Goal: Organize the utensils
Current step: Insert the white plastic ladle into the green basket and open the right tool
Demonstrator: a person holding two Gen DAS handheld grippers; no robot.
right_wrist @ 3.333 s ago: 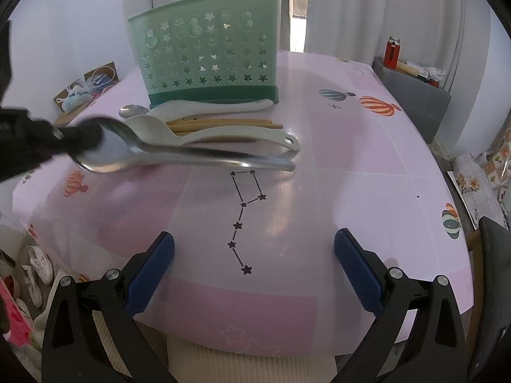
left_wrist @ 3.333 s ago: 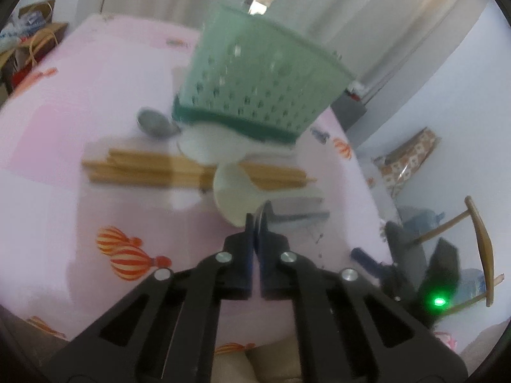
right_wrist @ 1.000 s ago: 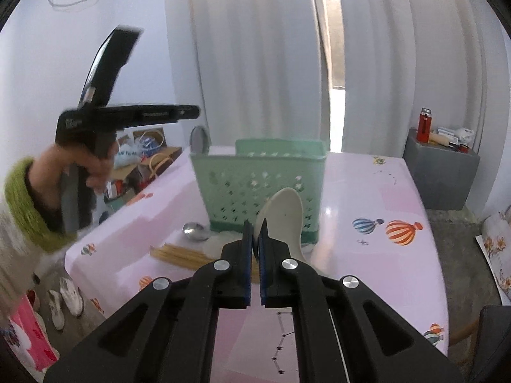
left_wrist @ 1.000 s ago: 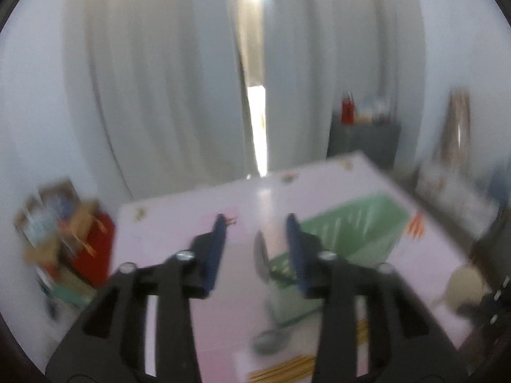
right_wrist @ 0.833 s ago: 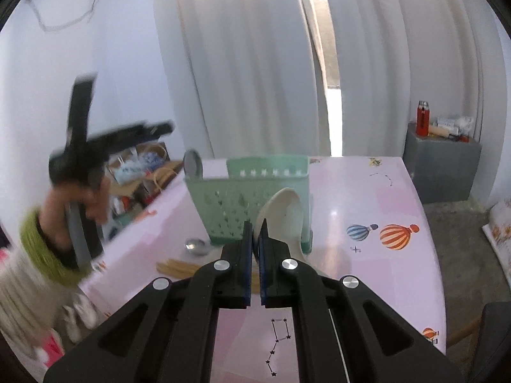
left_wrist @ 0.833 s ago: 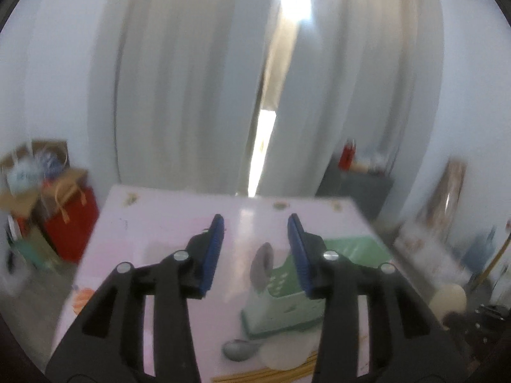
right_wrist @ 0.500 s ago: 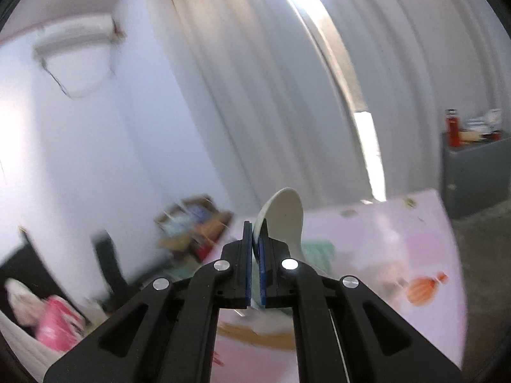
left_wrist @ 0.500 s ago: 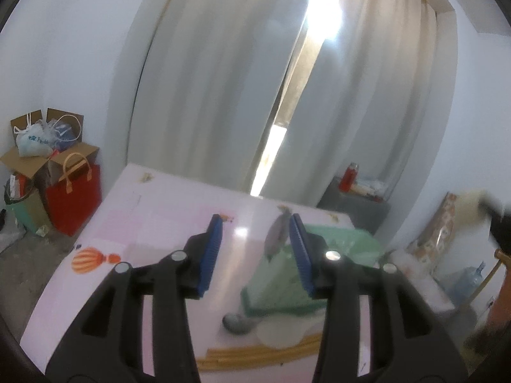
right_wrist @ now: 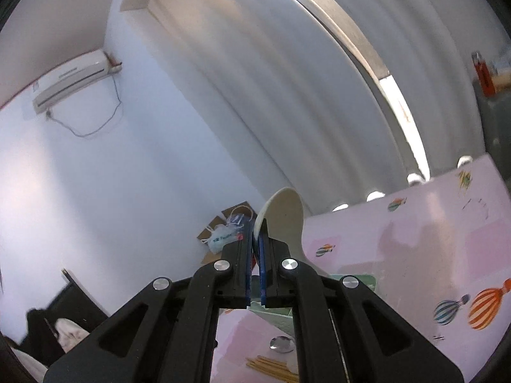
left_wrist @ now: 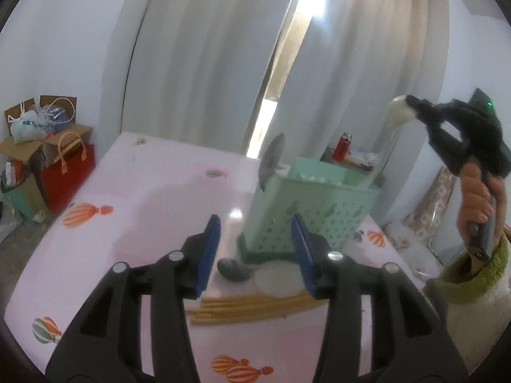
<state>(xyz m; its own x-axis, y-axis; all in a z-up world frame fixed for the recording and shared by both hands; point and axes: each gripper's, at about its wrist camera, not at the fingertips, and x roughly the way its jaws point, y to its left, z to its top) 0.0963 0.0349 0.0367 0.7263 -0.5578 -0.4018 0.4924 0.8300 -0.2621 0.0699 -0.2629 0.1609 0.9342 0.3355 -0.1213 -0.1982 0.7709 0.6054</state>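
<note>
A green perforated utensil basket (left_wrist: 306,206) stands on the pink table with a metal spoon (left_wrist: 271,159) upright in it. My left gripper (left_wrist: 255,252) is open and empty, above the table in front of the basket. A second metal spoon (left_wrist: 233,269), a white spoon (left_wrist: 276,282) and wooden chopsticks (left_wrist: 246,309) lie on the table. My right gripper (right_wrist: 254,245) is shut on a white ladle (right_wrist: 284,220). In the left wrist view the ladle (left_wrist: 388,134) hangs with its handle down over the basket's right end.
The pink tablecloth (left_wrist: 127,217) has balloon prints. Bags and boxes (left_wrist: 48,159) stand on the floor at left. Curtains hang behind the table. A grey cabinet with a red bottle (left_wrist: 345,142) stands behind the basket. The second metal spoon (right_wrist: 281,343) and chopsticks (right_wrist: 271,367) show below the right gripper.
My left gripper let go of the metal spoon, which now stands in the basket, and drew back. My right gripper lifted the white ladle and tilted it handle-down over the basket.
</note>
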